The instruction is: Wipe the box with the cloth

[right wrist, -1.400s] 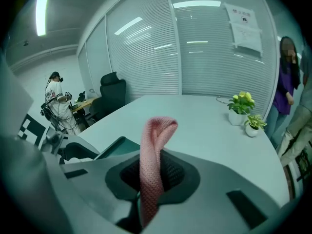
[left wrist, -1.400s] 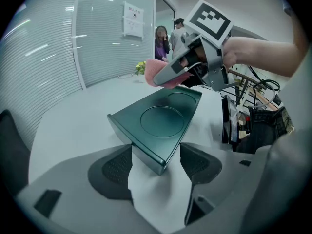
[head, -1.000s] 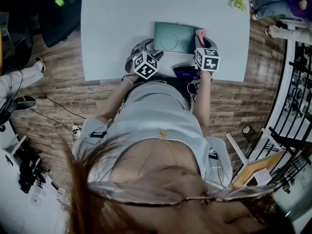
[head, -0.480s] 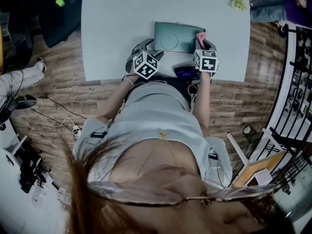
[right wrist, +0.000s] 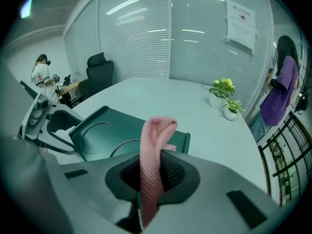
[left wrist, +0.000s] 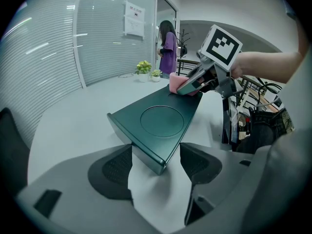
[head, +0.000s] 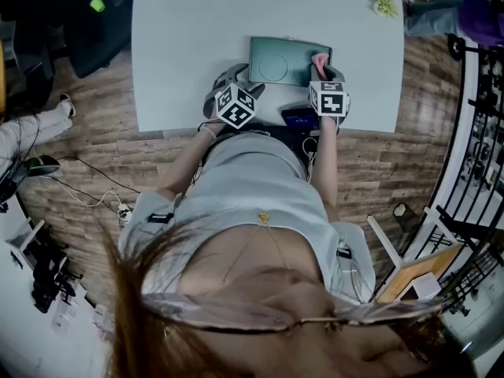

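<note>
Your right gripper is clamped on the pink cloth, and the cloth looks pressed onto the right end of the dark green box, which lies flat on the white table. Your left gripper has its jaws apart, straddling the box's near left corner. Looks mid-wipe to me. Next you'd want a steady drag across the top, keeping the cloth down.

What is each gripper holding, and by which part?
Right gripper: a pink knitted cloth, pinched below its fold. Left gripper: nothing; jaws open astride a corner of the dark green flat box.
</note>
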Demonstrator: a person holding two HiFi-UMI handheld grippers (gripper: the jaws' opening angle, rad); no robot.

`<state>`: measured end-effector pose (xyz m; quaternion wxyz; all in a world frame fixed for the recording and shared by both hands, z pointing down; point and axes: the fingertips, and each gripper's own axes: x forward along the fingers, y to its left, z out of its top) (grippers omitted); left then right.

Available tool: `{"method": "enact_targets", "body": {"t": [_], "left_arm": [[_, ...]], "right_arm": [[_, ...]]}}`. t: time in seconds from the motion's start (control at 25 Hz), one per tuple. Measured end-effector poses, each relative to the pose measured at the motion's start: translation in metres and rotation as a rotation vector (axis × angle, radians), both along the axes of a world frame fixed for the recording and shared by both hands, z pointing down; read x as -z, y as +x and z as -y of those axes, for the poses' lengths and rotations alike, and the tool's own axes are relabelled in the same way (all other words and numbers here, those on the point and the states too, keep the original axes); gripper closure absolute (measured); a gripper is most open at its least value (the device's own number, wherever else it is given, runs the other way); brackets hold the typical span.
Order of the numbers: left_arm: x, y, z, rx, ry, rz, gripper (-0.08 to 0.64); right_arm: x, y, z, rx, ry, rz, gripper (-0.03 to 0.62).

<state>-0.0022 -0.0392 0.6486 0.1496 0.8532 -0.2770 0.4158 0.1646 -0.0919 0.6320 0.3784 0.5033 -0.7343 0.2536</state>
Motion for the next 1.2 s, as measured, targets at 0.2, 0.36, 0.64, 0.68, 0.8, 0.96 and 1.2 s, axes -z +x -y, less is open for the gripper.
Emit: {"method": "enact_targets", "body": {"t": [0.2,0.36,0.64,0.68,0.8,0.96,1.2], "left_arm": [[0.0,0.0,-0.001,0.0,0.0,0.001,0.255],[0.001,0.001,-0.001,0.0,-0.001,0.002,0.255],[0.0,0.001,-0.001,0.003,0.0,0.003,0.255],[0.0,0.001,-0.001,0.003,-0.001,0.003,0.255],[0.001,0.001,-0.001,0.003,-0.001,0.003,0.255],[0.001,0.001,0.0,0.003,0.0,0.003,0.255],[0.001,0.001,0.0,0.001,-0.001,0.005,0.255]], "right_arm": [[-0.003,-0.007,-0.003,0.049,-0.017,-0.057,0.548],[-0.002,-0.017,-0.004,0.071,-0.021,-0.032,0.548],[0.0,-0.03,-0.005,0.134,-0.037,-0.056,0.548],[0.0,-0.033,-0.005,0.144,-0.04,-0.058,0.548],[0.0,-0.042,-0.005,0.167,-0.049,-0.038,0.548],[0.0,-0.055,-0.005,0.188,-0.05,0.0,0.549],[-0.002,-0.064,-0.006,0.201,-0.043,0.027,0.548]]}}
